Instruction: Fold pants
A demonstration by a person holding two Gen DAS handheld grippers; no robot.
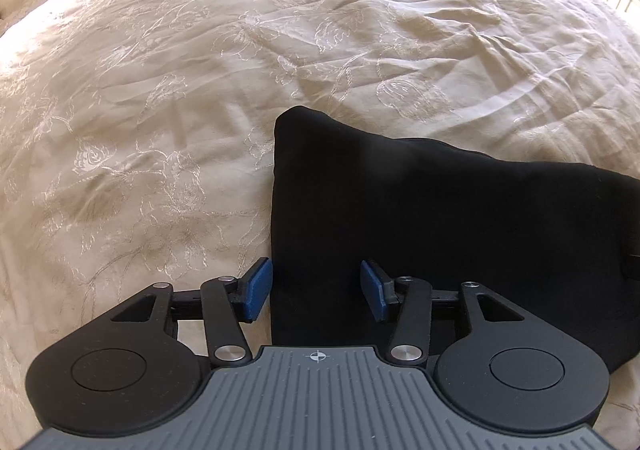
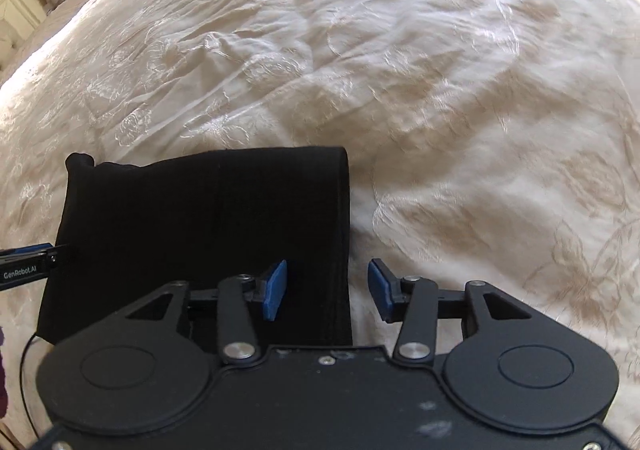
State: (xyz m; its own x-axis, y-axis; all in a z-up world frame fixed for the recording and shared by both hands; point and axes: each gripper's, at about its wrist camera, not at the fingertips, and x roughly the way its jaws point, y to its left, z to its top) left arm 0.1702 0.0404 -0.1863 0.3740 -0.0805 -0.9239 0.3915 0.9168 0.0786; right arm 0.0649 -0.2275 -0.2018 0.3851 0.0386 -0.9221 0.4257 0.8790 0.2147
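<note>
Lying flat on a cream bedspread (image 1: 200, 89) with a stitched floral pattern, the black pants (image 1: 440, 230) are folded into a compact dark block. Both grippers point steeply down at it, one at each side edge.

From the left wrist view, the left gripper (image 1: 317, 292) has its jaws apart, straddling the left edge of the pants. One blue pad (image 1: 258, 290) hangs over the bedspread just beside the fabric, the other is over the black cloth. Nothing looks pinched, there's a clear gap on both sides.

Same story on the other side: the right gripper (image 2: 327, 292) sits over the right edge of the pants (image 2: 208, 217), jaws spread, one blue pad (image 2: 276, 290) above the fabric and the other above the bedspread (image 2: 460, 109). No grip there either.

In the right wrist view you can also spot the tip of the left gripper (image 2: 56, 252) poking in at the pants' left edge. The bedspread is pretty wrinkled all over.
</note>
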